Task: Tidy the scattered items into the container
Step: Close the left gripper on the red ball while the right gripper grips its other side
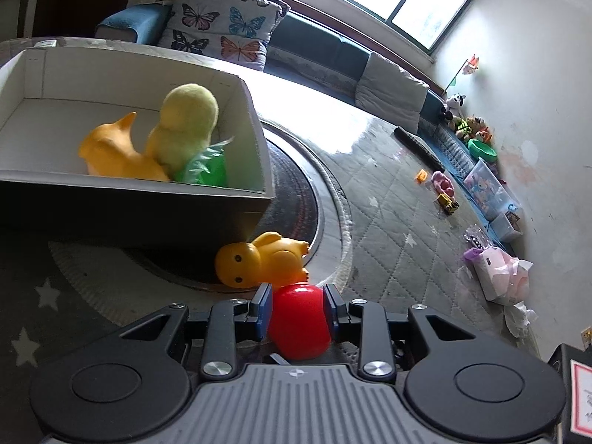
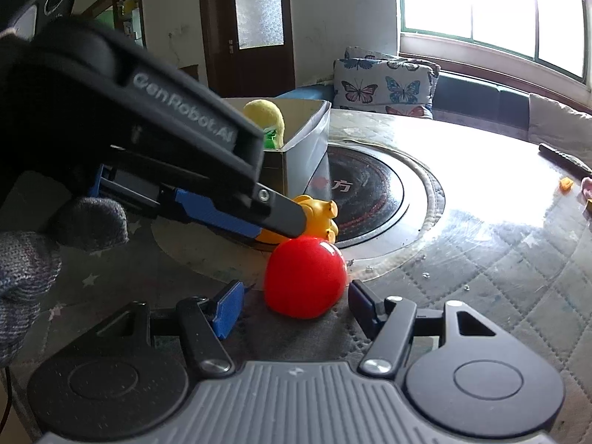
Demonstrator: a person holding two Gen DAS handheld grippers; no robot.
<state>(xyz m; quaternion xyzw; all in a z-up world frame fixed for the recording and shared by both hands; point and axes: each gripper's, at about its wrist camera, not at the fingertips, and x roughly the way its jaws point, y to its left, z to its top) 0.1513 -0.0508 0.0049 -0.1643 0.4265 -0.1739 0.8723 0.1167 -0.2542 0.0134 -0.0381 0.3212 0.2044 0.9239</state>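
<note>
A glossy red toy [image 1: 299, 327] [image 2: 305, 277] rests on the quilted table cover. In the left wrist view it lies between and under the blue pads of my left gripper [image 1: 299, 309]. No squeeze shows. From the right wrist view, the left gripper [image 2: 288, 227] tips reach only the toy's top rear edge. My right gripper [image 2: 296, 296] stands open around the toy's near side, with a gap at each pad. A yellow rubber duck [image 1: 259, 262] [image 2: 318, 214] lies on its side just behind. The cardboard box [image 1: 129, 192] [image 2: 307, 148] holds a yellow plush [image 1: 185, 125], an orange toy [image 1: 114, 151] and a green item [image 1: 203, 170].
A round black hotplate [image 1: 296, 192] [image 2: 370, 192] is set into the table beside the box. A gloved hand [image 2: 29, 259] holds the left gripper. A black remote [image 1: 418, 144] and small toys [image 1: 442, 185] lie across the table. A butterfly pillow [image 1: 222, 26] sits on the sofa behind.
</note>
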